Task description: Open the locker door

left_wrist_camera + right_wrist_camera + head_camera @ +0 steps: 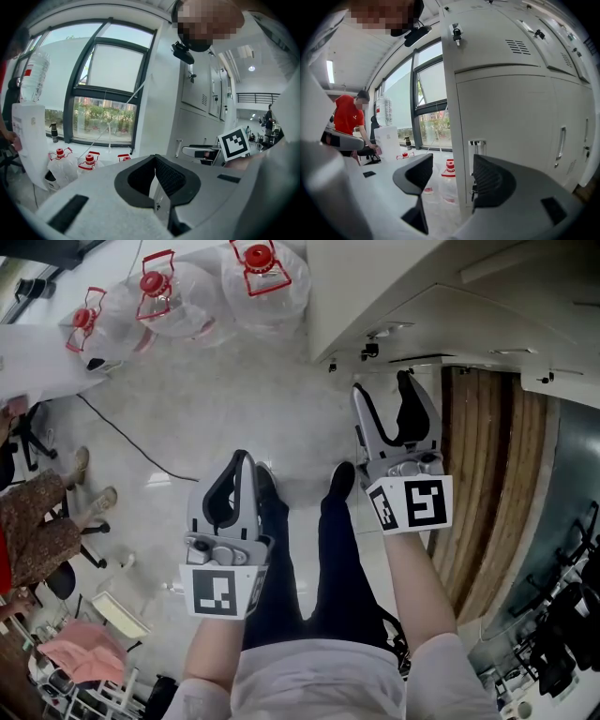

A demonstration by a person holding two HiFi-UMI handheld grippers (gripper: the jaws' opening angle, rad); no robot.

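Note:
The grey metal locker (501, 108) stands straight ahead in the right gripper view, with its doors closed. A recessed handle (477, 146) sits at the left edge of the lower door, and a key (474, 190) hangs below it. My right gripper (452, 176) is open and empty, its jaws level with that handle and a short way off it. From the head view, the right gripper (382, 382) points at the locker's (441, 306) front. My left gripper (242, 459) hangs lower over the floor, shut with nothing in it (154, 161).
Several big water jugs with red caps (262, 277) stand on the floor left of the locker, under a window (108, 103). A water dispenser (28, 136) is further left. A person in red (347, 119) stands behind. A cable (122, 437) runs over the floor.

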